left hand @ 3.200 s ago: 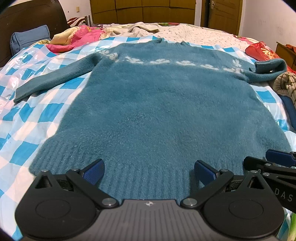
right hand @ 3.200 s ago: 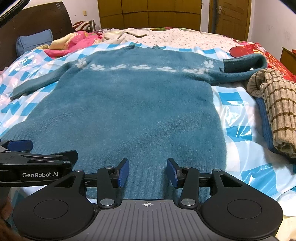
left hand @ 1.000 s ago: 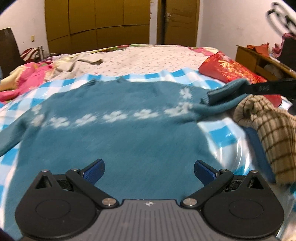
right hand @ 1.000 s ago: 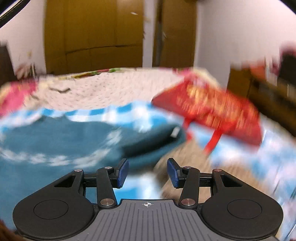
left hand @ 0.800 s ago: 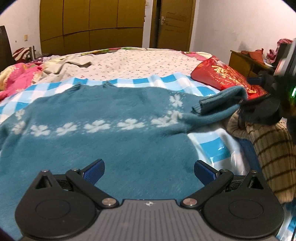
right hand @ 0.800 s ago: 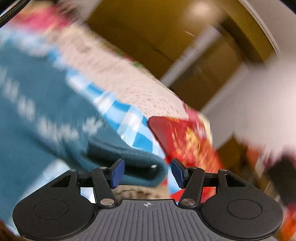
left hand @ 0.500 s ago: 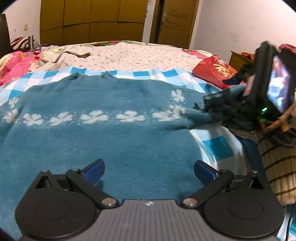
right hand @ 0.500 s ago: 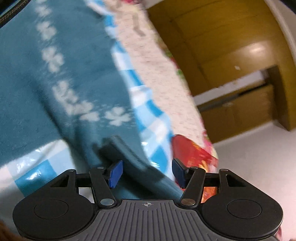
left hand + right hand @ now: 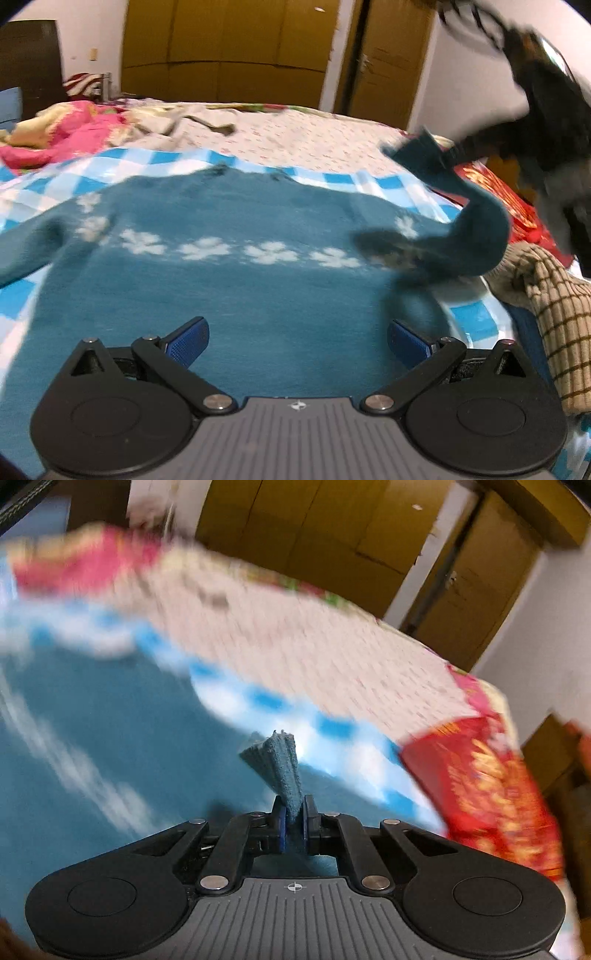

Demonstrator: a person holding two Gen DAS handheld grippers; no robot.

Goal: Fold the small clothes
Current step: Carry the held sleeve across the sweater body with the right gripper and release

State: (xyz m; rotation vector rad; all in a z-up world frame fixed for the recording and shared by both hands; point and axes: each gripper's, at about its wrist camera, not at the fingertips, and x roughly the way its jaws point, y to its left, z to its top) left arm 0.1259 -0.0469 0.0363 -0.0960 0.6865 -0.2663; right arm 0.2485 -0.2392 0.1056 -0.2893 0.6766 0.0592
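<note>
A teal sweater (image 9: 229,288) with a row of white flowers lies flat on a blue-and-white checked sheet (image 9: 162,157). My left gripper (image 9: 297,341) is open and empty, hovering over the sweater's body. My right gripper (image 9: 293,829) is shut on the cuff of the sweater's right sleeve (image 9: 280,768). In the left wrist view that sleeve (image 9: 469,236) is lifted off the bed at the right, and the right gripper (image 9: 458,151) holds its cuff up high. The sweater's body (image 9: 92,738) lies below it.
A tan checked garment (image 9: 546,299) lies at the right edge of the bed. A red bag (image 9: 480,786) sits beyond it. Pink bedding (image 9: 62,133) and a floral sheet (image 9: 295,136) lie at the back, with wooden wardrobes (image 9: 229,55) behind.
My right gripper has closed on the right sleeve's cuff and lifted it off the bed, swinging leftward. My left gripper stays open over the sweater's body.
</note>
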